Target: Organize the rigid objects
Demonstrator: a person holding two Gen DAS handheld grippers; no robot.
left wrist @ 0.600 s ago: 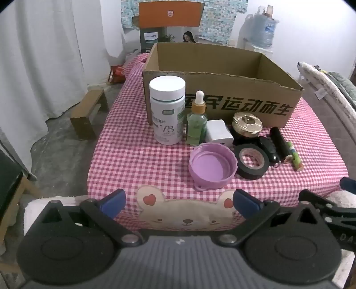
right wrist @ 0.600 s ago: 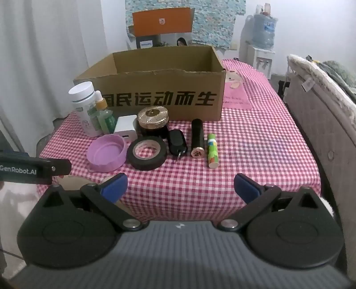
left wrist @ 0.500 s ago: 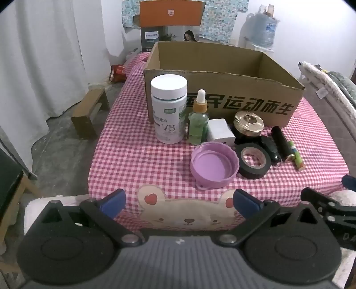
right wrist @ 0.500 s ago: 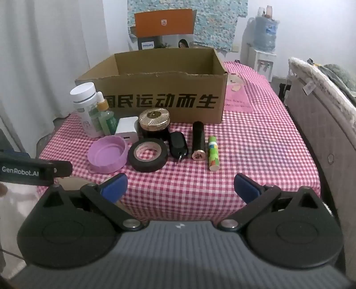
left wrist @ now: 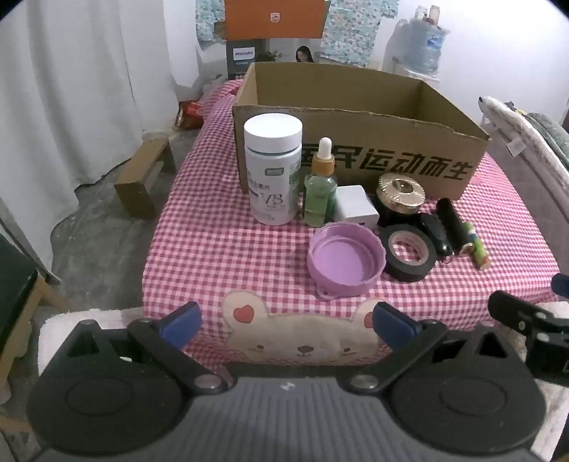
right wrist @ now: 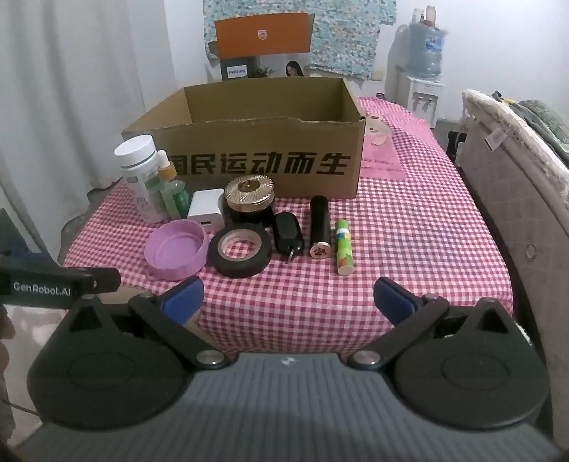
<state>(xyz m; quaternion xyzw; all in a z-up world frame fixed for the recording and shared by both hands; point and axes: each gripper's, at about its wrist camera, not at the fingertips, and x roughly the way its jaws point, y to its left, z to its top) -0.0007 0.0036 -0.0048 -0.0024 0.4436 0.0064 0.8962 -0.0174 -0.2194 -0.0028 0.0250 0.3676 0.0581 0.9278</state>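
Observation:
An open cardboard box (left wrist: 359,156) (right wrist: 256,163) stands on the pink checked table. In front of it sit a white pill bottle (left wrist: 273,170) (right wrist: 140,177), a green dropper bottle (left wrist: 319,188) (right wrist: 172,190), a white charger (left wrist: 355,208) (right wrist: 207,211), a gold-lidded jar (left wrist: 400,197) (right wrist: 249,199), a purple lid (left wrist: 345,257) (right wrist: 176,248), a black tape roll (left wrist: 409,252) (right wrist: 240,250), a black key fob (right wrist: 288,232), a black tube (right wrist: 320,225) and a green stick (right wrist: 343,245). My left gripper (left wrist: 284,323) and right gripper (right wrist: 288,298) are open, empty, at the table's near edge.
A cushioned bed edge (right wrist: 515,184) runs along the right. A wooden stool (left wrist: 145,174) stands on the floor at left. White curtains (left wrist: 71,89) hang at left. A water dispenser (right wrist: 423,71) and an orange box (right wrist: 261,33) are at the back.
Both grippers have drifted slightly back and up, so the objects sit a little lower in view. Nothing on the table has moved.

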